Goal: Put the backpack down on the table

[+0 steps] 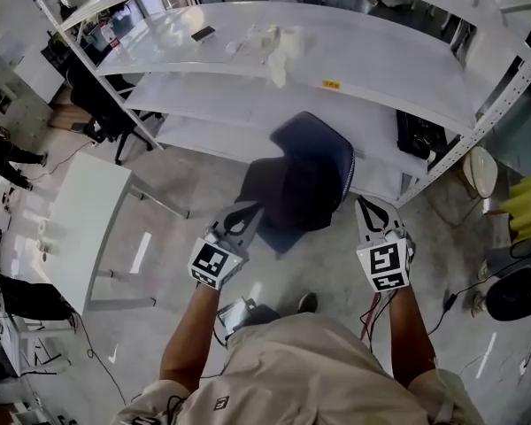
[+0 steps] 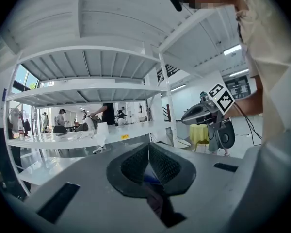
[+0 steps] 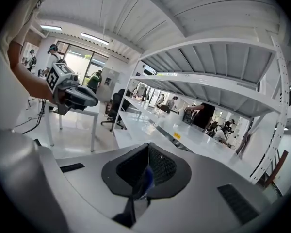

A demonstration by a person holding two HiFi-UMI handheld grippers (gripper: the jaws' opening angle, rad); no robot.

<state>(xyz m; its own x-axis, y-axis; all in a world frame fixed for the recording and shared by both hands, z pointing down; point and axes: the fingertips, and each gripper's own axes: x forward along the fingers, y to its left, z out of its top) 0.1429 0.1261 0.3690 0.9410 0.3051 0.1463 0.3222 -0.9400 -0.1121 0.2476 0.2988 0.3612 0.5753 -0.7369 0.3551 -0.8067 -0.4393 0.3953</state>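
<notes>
A dark navy backpack (image 1: 305, 180) hangs in the air between my two grippers, in front of a white shelf rack (image 1: 372, 65). My left gripper (image 1: 250, 209) is at its lower left edge, and my right gripper (image 1: 364, 202) is at its right edge. In the left gripper view the jaws (image 2: 148, 165) are shut on a dark strap (image 2: 157, 200) that runs down out of them. The right gripper view shows the same: jaws (image 3: 148, 171) shut on a dark, blue-edged strap (image 3: 131, 208). A white table (image 1: 84, 228) stands on the left.
The rack's shelves carry a phone (image 1: 203, 34), some pale small items (image 1: 270, 44) and a black object (image 1: 419, 135) low down. An office chair (image 1: 97, 113) stands at the left, a yellow thing (image 1: 528, 204) and a round black device (image 1: 518, 295) at the right. Cables lie on the floor.
</notes>
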